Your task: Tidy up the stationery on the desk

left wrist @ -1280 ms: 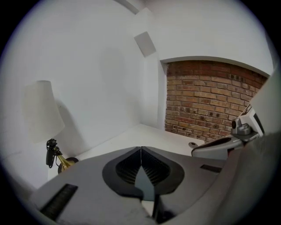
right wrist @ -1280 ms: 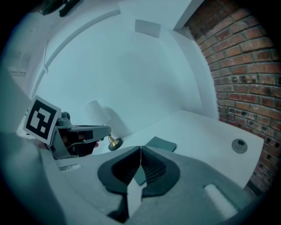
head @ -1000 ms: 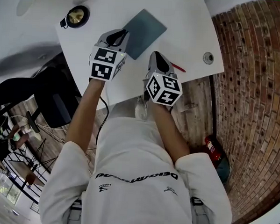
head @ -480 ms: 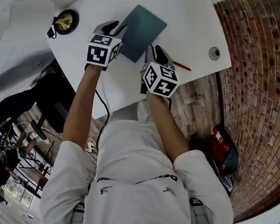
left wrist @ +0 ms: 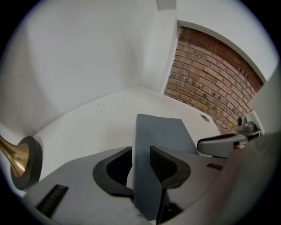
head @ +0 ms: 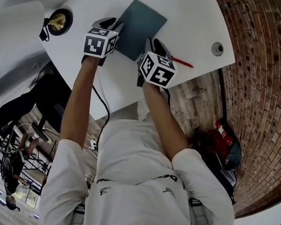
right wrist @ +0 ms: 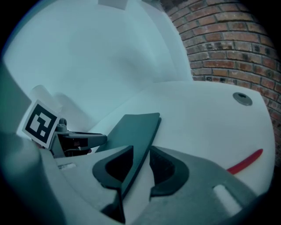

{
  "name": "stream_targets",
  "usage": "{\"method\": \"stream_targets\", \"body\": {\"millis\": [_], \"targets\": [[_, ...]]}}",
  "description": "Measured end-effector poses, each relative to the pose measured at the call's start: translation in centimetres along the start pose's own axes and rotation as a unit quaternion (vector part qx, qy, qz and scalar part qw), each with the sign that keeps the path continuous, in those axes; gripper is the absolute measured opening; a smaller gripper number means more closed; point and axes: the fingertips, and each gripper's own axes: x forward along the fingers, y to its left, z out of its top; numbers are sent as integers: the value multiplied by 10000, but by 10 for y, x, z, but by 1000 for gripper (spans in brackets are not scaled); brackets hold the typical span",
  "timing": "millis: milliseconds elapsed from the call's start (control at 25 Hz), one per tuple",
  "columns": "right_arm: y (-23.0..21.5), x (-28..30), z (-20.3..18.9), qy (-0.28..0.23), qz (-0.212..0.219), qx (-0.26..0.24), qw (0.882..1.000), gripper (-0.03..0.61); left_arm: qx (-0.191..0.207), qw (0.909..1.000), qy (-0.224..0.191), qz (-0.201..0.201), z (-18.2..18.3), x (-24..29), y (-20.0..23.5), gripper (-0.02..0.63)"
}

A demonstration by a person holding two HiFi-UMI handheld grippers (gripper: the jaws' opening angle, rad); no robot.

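Observation:
A slate-grey notebook [head: 140, 25] lies flat on the white desk [head: 192, 18]. My left gripper [head: 111, 24] is at its left near edge, and my right gripper [head: 151, 42] is at its right near edge. The left gripper [left wrist: 140, 162] has just been opening, and the notebook [left wrist: 162, 132] edge stands between its spread pads, with a gap on the left pad's side. The right gripper [right wrist: 140, 165] has also just been opening, and the notebook [right wrist: 131, 127] edge runs between its pads without being squeezed. A red pen [head: 183, 63] lies right of the right gripper.
A brass horn in a black ring [head: 56, 21] sits at the desk's left end. A round cable grommet [head: 218, 48] is near the right corner. The desk's near edge is just behind both grippers. A red fire extinguisher [head: 222, 133] stands on the brick floor below.
Both grippers have moved forward and down, from hovering over the desk's near edge to the notebook's near edges. The notebook and red pen lie where they were.

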Motion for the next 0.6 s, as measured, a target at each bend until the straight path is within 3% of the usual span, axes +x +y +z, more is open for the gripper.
{"method": "stream_targets", "body": {"millis": [600], "targets": [[2,13,-8,304,42,-108,9995,78,-179,9972,442,-580,-6,10,-5,123]]}}
